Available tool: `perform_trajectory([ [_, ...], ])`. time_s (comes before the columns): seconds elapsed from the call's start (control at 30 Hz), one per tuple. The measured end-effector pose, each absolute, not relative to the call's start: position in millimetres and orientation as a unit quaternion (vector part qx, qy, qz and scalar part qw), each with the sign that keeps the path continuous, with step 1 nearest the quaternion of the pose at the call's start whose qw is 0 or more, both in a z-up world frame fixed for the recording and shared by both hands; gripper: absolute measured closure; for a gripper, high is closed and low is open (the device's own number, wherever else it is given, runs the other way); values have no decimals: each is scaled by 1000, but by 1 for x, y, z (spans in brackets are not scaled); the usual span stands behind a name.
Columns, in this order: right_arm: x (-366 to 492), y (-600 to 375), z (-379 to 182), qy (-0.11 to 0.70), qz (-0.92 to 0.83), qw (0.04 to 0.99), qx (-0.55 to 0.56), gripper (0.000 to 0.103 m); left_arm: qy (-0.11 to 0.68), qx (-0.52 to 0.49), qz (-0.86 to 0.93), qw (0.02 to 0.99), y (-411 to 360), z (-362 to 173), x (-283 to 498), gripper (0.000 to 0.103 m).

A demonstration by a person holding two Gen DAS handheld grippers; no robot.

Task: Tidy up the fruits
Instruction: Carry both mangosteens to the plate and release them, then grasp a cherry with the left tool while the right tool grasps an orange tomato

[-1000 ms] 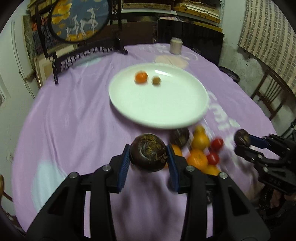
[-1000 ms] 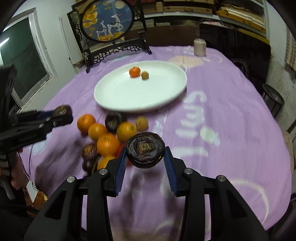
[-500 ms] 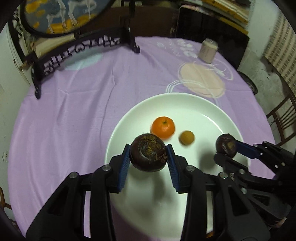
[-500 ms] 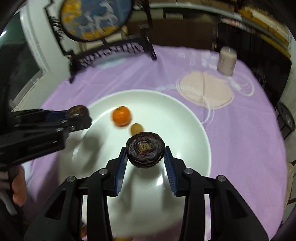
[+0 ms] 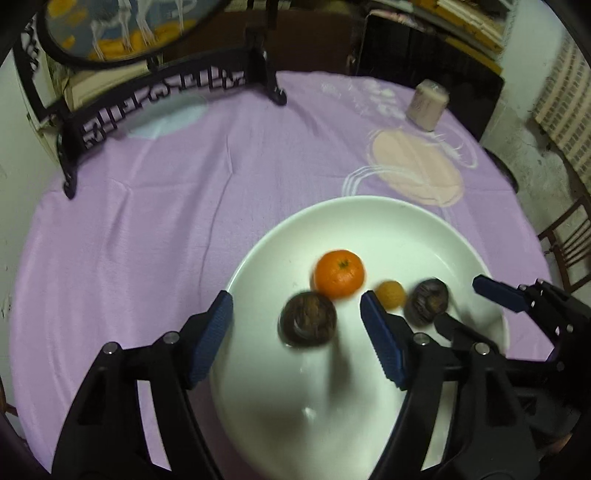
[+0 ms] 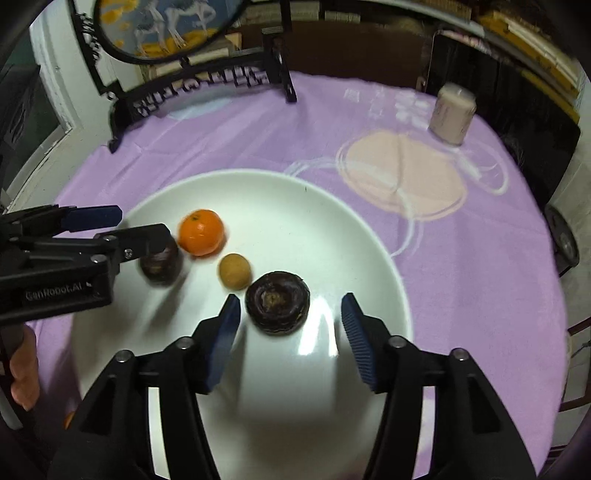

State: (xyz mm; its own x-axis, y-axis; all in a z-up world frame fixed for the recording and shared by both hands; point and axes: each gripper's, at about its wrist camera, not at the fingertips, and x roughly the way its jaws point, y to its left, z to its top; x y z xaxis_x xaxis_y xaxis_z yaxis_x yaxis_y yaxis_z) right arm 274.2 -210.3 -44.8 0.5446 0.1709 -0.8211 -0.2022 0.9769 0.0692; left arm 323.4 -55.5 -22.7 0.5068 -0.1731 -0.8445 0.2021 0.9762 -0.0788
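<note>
**Two dark fruits lying on the plate, both grippers spread**

A round table (image 5: 155, 229) is covered with a lilac cloth; a framed screen (image 6: 166, 33) on a black stand and a pale cup (image 6: 452, 112) are set at its far side, with shelves and a chair seen beyond. A white plate (image 6: 332, 221) is placed near the front. On it lie an orange (image 6: 201, 232), a small tan fruit (image 6: 234, 271) and two dark fruits, one (image 5: 307, 324) between the spread fingers of the left gripper (image 5: 297, 334), the other (image 6: 277, 302) between those of the right gripper (image 6: 290, 336). Neither fruit is gripped. Bare plate is left on the right. The left dark fruit is blurred, and the plate's near rim is hidden by the grippers.
</note>
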Motion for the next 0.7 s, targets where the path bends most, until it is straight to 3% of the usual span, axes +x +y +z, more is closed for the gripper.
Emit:
perform_trajectory([
  [0.1, 234, -215, -25, 449, 113, 886, -7, 42, 458, 10, -110, 882, -45, -4, 286, 14],
  [0.17, 201, -216, -17, 437, 113, 892, 0, 41, 435, 24, -93, 895, -39, 5, 248, 12],
  [0.23, 158, -214, -14, 414, 105, 904, 6, 32, 421, 22, -85, 903, -33, 7, 210, 9],
  [0.3, 118, -212, -18, 392, 94, 915, 18, 32, 408, 5, -88, 909, -25, 4, 171, 5],
  [0.7, 48, -204, -16, 383, 84, 920, 31, 32, 404, 10, -94, 910, -19, -8, 81, 5],
])
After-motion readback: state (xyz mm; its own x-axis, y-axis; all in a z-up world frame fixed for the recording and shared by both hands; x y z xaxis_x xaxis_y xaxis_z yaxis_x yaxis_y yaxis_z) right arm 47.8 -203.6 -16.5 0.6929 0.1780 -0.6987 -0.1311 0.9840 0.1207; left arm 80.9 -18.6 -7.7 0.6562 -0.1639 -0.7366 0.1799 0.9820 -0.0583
